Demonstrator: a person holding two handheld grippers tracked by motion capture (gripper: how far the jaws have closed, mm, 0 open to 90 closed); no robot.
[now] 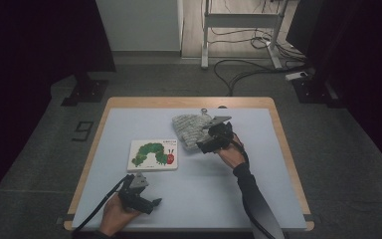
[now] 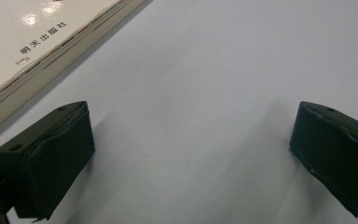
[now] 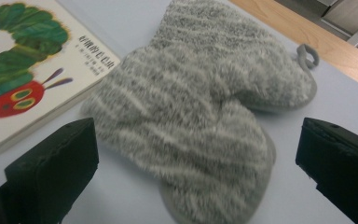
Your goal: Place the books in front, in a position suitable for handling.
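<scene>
I read four printed characters, 明天出版社, on the book [image 2: 37, 42] in the left gripper view, near its edge. In the right gripper view the cover [image 3: 32, 70] carries a green caterpillar with a red head and two lines of characters beside it, too blurred for me to read.

Left hand-held gripper [image 2: 191, 154]: jaws wide apart, nothing between them but bare pale surface [image 2: 205, 93]. It holds nothing. The book's corner lies just ahead and to the left of its left jaw, apart from it. From the high view I see this gripper [image 1: 140, 191] at the near edge of the surface, just short of the book [image 1: 153, 155].

Right hand-held gripper [image 3: 196, 186]: jaws also wide apart, nothing gripped. The grey fuzzy mitten [image 3: 200, 107] lies flat on the surface directly ahead, its near end lying between the two jaws; I cannot tell whether either jaw touches it. A small grey loop [image 3: 307, 55] sits at its far right edge. The book lies ahead and to the left of this gripper, and the mitten's left side lies just beside it, possibly overlapping its corner. In the high view this gripper [image 1: 214, 134] is at the mitten [image 1: 189, 128].
</scene>
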